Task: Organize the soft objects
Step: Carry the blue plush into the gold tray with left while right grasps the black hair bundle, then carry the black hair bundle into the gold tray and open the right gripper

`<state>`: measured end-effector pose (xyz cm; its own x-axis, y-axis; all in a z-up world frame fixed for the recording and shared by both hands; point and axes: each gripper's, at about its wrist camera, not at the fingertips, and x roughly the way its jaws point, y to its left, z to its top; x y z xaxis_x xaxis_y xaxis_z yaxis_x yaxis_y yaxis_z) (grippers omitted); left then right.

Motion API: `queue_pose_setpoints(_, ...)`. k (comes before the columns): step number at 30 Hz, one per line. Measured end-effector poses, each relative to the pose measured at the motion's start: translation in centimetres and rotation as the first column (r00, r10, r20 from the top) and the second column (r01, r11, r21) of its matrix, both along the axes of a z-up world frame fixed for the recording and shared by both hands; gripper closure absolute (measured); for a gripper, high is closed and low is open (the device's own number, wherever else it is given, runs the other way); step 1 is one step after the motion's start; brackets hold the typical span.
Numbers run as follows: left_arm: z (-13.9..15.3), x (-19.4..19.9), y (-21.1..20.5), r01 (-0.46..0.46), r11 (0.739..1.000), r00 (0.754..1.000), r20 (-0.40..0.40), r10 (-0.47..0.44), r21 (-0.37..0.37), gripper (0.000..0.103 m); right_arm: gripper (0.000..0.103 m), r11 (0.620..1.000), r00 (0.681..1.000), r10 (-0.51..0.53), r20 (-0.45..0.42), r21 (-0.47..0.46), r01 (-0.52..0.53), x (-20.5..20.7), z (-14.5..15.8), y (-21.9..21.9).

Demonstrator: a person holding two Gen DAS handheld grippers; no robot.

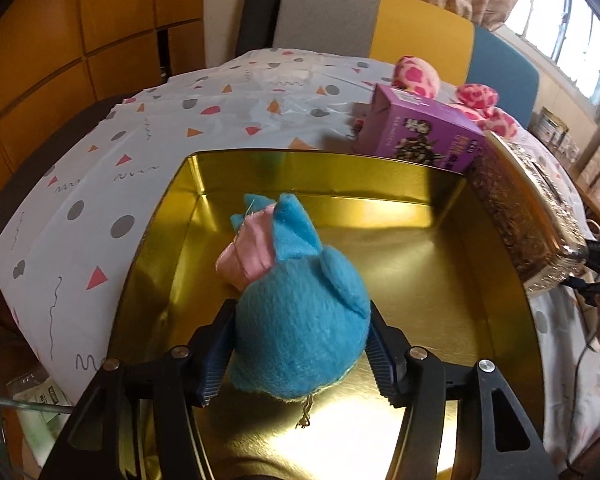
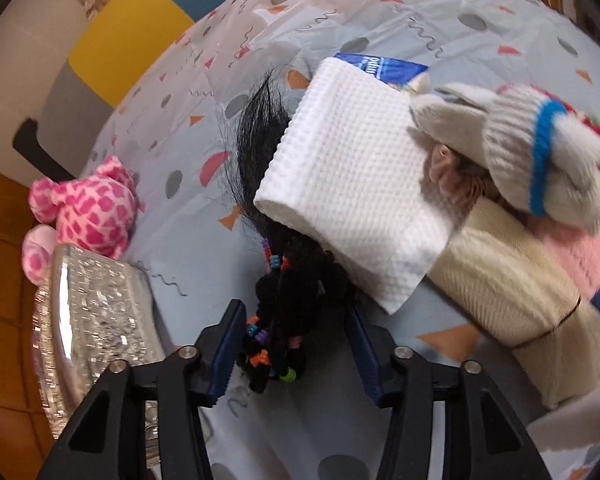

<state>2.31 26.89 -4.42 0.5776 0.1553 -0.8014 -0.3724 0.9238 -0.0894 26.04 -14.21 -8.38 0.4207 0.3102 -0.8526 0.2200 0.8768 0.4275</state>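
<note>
The left tongs (image 1: 300, 354) hang over the open gold tin (image 1: 440, 264) with a blue felt toy (image 1: 304, 332) between their pads; the pads sit against its sides with hardly a dent, so it reads as a light pinch, probably loosened to let the toy drop inside, since the tin looks like the place for the soft things. The toy's pink ribbon (image 1: 246, 258) points toward the tin's far wall. A purple box (image 1: 420, 128) and a pink spotted plush (image 1: 418, 76) wait behind the tin on the desk (image 1: 180, 120). The right tongs (image 2: 292, 354) stand spread on either side of a black hairpiece with coloured bands (image 2: 284, 312) lying on the desk, not pressing it, apparently lined up as the next pick. A white cloth (image 2: 352, 196) overlaps the hairpiece, so lifting may drag it. A knitted hat (image 2: 540, 152) lies nearby.
</note>
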Motion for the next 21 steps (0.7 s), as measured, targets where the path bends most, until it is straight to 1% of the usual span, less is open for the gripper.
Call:
queue_pose_setpoints(3, -0.1, 0.1, 0.5, -0.021, 1.000, 1.000, 0.000, 0.021, 0.008, 0.036, 0.053, 0.994, 0.997, 0.076, -0.008, -0.077, -0.077, 0.6, -0.1, 1.0)
queue_pose_setpoints(4, 0.1, 0.0, 0.7, -0.024, 1.000, 1.000, 0.008, 0.024, 0.009, 0.032, 0.053, 0.989, 0.995, 0.102, -0.013, -0.102, -0.103, 0.8, 0.0, 1.3)
queue_pose_setpoints(5, 0.3, -0.2, 0.7, -0.025, 1.000, 1.000, 0.014, 0.025, 0.010, 0.026, 0.053, 0.983, 0.992, 0.128, -0.018, -0.126, -0.130, 0.9, 0.0, 1.6)
queue_pose_setpoints(7, 0.8, -0.8, 0.7, -0.030, 0.999, 0.999, 0.029, 0.030, 0.024, 0.019, 0.055, 0.970, 0.985, 0.171, -0.028, -0.171, -0.173, 1.1, -0.1, 2.2)
queue_pose_setpoints(8, 1.1, -1.1, 0.7, -0.032, 0.999, 0.999, 0.036, 0.031, 0.032, 0.018, 0.060, 0.962, 0.982, 0.184, -0.034, -0.197, -0.187, 1.1, -0.1, 2.4)
queue_pose_setpoints(9, 1.4, -1.4, 0.7, -0.034, 0.999, 0.999, 0.043, 0.032, 0.040, 0.018, 0.070, 0.955, 0.981, 0.188, -0.041, -0.226, -0.193, 1.2, 0.0, 2.5)
queue_pose_setpoints(10, 1.7, -1.7, 0.8, -0.036, 0.998, 0.998, 0.051, 0.034, 0.046, 0.018, 0.072, 0.954, 0.982, 0.183, -0.043, -0.233, -0.188, 1.3, 0.0, 2.4)
queue_pose_setpoints(11, 2.0, -2.1, 0.9, -0.039, 0.998, 0.998, 0.059, 0.036, 0.048, 0.018, 0.075, 0.960, 0.983, 0.179, -0.042, -0.211, -0.184, 1.4, 0.1, 2.2)
queue_pose_setpoints(14, 2.8, -3.1, 1.1, -0.039, 0.998, 0.997, 0.073, 0.036, 0.044, 0.017, 0.076, 0.970, 0.983, 0.177, -0.041, -0.163, -0.182, 1.9, 0.5, 1.7)
queue_pose_setpoints(17, 3.3, -4.1, 0.8, -0.038, 0.998, 0.996, 0.083, 0.034, 0.053, 0.017, 0.076, 0.978, 0.985, 0.173, -0.014, -0.117, -0.173, 2.6, 1.9, 1.9)
queue_pose_setpoints(19, 3.7, -4.8, 0.6, -0.041, 0.997, 0.995, 0.091, 0.035, 0.058, 0.017, 0.076, 0.980, 0.986, 0.170, 0.001, -0.102, -0.169, 3.1, 2.7, 2.0)
queue_pose_setpoints(21, 3.9, -5.3, 0.6, -0.043, 0.998, 0.994, 0.104, 0.038, 0.048, 0.017, 0.076, 0.977, 0.983, 0.185, 0.022, -0.113, -0.181, 3.8, 3.9, 2.8)
